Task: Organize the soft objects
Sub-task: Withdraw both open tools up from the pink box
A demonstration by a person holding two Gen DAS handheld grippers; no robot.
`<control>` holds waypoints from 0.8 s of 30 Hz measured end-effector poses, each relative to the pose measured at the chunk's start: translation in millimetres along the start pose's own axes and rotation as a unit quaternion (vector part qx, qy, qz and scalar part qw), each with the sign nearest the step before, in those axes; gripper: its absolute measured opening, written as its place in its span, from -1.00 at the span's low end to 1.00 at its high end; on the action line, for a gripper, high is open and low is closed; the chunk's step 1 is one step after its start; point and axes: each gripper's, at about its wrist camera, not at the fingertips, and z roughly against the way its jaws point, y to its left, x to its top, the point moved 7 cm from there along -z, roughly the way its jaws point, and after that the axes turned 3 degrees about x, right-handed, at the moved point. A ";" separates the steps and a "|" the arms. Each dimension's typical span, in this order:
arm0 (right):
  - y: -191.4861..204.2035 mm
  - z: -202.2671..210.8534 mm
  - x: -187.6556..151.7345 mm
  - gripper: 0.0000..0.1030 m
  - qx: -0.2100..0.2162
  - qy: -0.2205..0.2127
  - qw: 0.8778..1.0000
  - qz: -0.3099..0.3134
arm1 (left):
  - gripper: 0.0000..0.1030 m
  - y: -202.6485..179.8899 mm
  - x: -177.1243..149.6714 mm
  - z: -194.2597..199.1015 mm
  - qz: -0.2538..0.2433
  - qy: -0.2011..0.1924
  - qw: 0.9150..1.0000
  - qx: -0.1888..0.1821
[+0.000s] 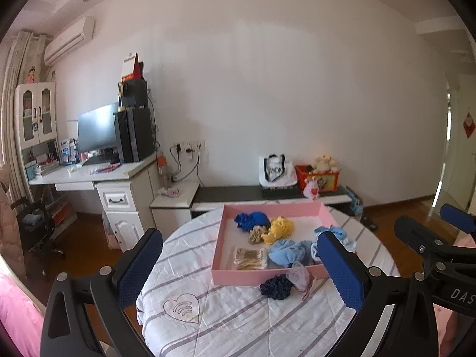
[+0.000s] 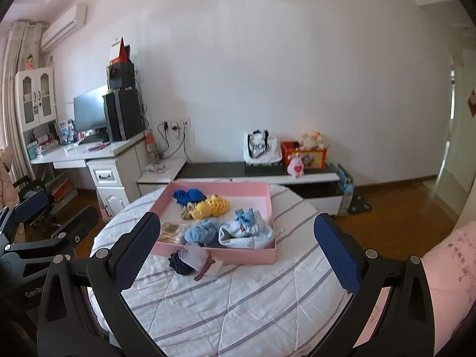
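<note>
Navy scrunchie (image 1: 275, 287) and clear cap (image 1: 298, 273) lie on the counter (image 1: 238, 321), touching the pink tray (image 1: 226, 276) front wall. Both likely light, limp, compressible; pinch the bunched middle. Left tool (image 1: 238, 267): wide, holds nothing. Right tool (image 2: 235, 255): wide, holds nothing, above the counter.

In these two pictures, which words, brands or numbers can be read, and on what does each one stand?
"DAS": on the right gripper body, cut off by the picture's edge.
"GenRo": on the left gripper body, cut off by the arm in front.
White tote bag: dark print, too blurred to read.
Red toy box: picture label, unreadable.
</note>
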 end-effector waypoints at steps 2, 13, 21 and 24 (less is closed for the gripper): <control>0.9 10.3 4.0 1.00 -0.001 -0.013 1.000 0.004 | 1.00 0.4 0.5 10.0 0.001 -0.011 1.000 0.000; 11.5 48.5 15.2 1.00 0.001 -0.065 0.998 0.018 | 1.00 3.7 -2.3 48.1 0.005 -0.057 0.998 0.005; 13.3 57.0 17.3 1.00 -0.003 -0.075 0.997 0.024 | 1.00 1.5 -6.0 46.4 0.006 -0.063 0.998 0.004; 12.0 56.9 17.2 1.00 -0.004 -0.074 0.997 0.025 | 1.00 1.2 -6.2 46.0 0.004 -0.059 0.998 0.004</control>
